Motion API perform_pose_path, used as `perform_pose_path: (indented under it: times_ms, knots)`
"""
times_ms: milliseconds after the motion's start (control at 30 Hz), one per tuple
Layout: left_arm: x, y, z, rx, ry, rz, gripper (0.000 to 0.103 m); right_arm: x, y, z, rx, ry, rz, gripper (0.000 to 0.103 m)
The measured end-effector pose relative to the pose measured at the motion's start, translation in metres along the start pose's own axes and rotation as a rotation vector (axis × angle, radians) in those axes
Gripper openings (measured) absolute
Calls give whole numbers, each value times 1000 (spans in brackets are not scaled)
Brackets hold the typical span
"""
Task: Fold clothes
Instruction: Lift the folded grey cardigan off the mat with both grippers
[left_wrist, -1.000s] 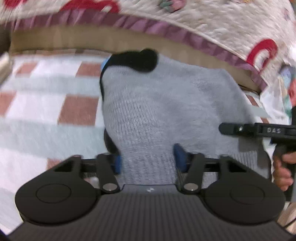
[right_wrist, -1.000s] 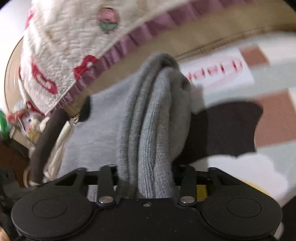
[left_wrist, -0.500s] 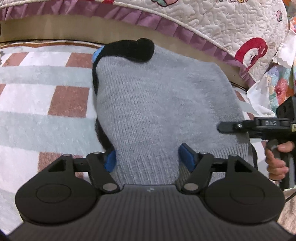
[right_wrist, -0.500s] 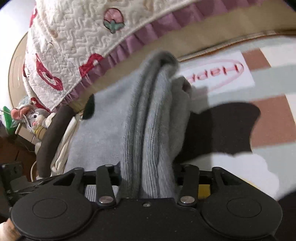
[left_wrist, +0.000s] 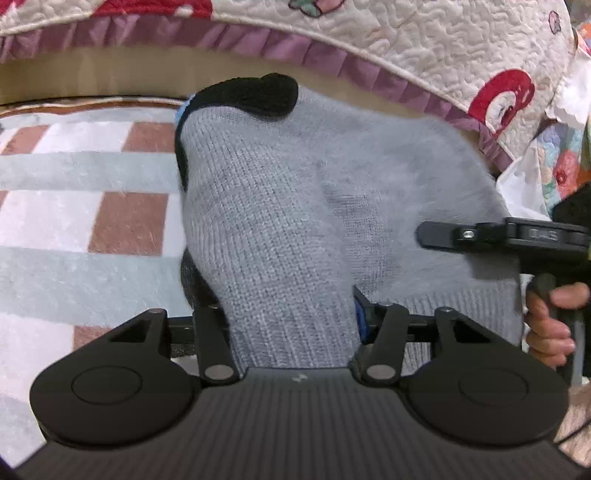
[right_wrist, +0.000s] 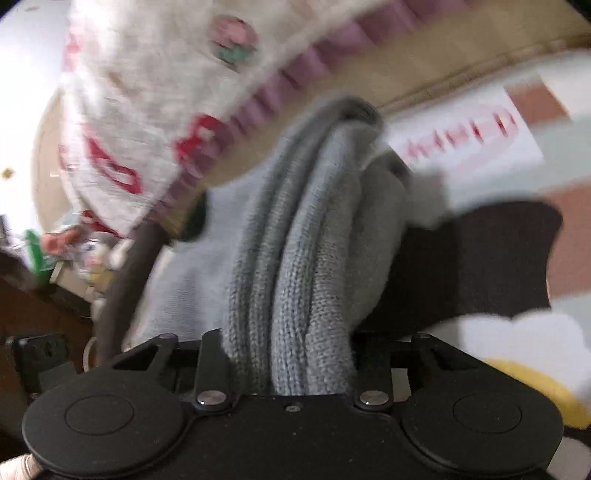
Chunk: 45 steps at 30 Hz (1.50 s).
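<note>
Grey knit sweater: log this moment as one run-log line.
task: fold clothes | left claw: shut on grey knit sweater | right claw: shut on bunched sweater edge | sweater: held over checked rug | right view: blurred

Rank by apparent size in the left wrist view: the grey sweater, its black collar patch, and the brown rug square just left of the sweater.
1. grey sweater, by far the largest.
2 and 3. black collar patch and brown rug square: they look much alike, and the fisheye makes ranking them unsure.

Checked pink-and-white rug (left_wrist: 92, 206), quilted cream bedspread (left_wrist: 424, 48) with purple ruffle (left_wrist: 332, 55), cluttered corner with toys (right_wrist: 92, 254)
</note>
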<state>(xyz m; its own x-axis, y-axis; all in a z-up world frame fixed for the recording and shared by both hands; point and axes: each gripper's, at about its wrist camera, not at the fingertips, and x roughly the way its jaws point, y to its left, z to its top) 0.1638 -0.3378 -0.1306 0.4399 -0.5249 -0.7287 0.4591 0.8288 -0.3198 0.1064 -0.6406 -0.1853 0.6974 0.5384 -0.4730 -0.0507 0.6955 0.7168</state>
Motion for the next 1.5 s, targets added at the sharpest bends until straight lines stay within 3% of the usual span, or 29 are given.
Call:
perform_pose_path:
  times_ms: [167, 333, 600, 867, 1200, 1500]
  knots:
    - [-23, -15, 6, 86, -58, 62, 49, -14, 36, -2, -87, -41, 51, 39]
    - [-38, -21, 12, 118, -95, 84, 49, -20, 47, 0, -115, -71, 91, 39]
    - [-53, -21, 8, 127, -82, 62, 49, -28, 59, -2, -123, -77, 102, 39]
    - [-95, -12, 4, 143, -162, 78, 49, -29, 80, -5, -123, -107, 165, 39]
    - [-139, 31, -6, 94, -232, 122, 49, -3, 145, -28, -115, -204, 185, 39]
    - [-185, 97, 4, 13, -259, 132, 49, 32, 219, -33, -131, -189, 143, 39]
